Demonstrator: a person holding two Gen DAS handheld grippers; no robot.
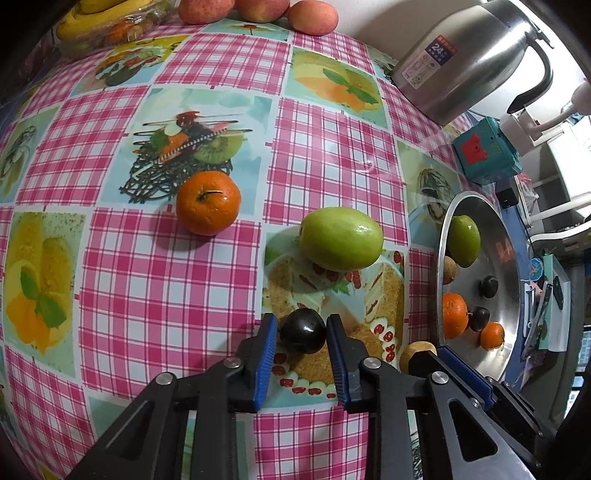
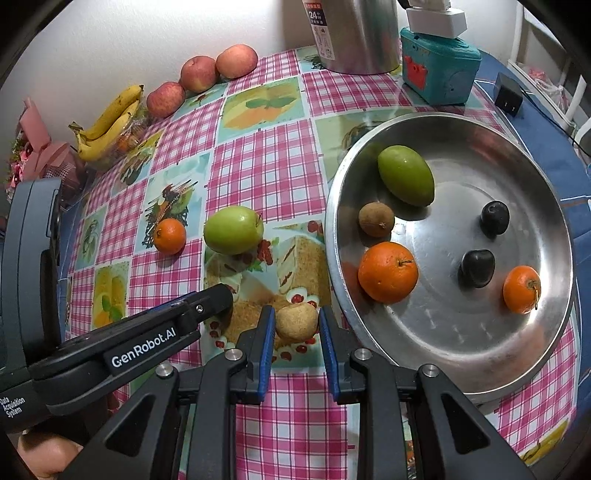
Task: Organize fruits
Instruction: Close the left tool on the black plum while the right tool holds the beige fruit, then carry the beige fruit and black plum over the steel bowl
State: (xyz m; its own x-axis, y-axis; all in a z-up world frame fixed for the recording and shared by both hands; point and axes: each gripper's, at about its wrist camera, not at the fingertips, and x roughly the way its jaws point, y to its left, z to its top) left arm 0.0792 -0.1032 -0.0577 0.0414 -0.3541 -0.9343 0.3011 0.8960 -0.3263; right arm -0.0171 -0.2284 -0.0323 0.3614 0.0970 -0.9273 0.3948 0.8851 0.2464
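Note:
My left gripper has its blue pads on both sides of a dark plum on the tablecloth. My right gripper is closed around a small tan round fruit, seen also in the left wrist view. An orange mandarin and a green fruit lie on the cloth beyond. The steel tray at right holds a green fruit, a brown fruit, two oranges and two dark plums.
Three apples and bananas lie along the far wall. A steel kettle and a teal box stand at the back. My left gripper body lies close to the left of the right gripper.

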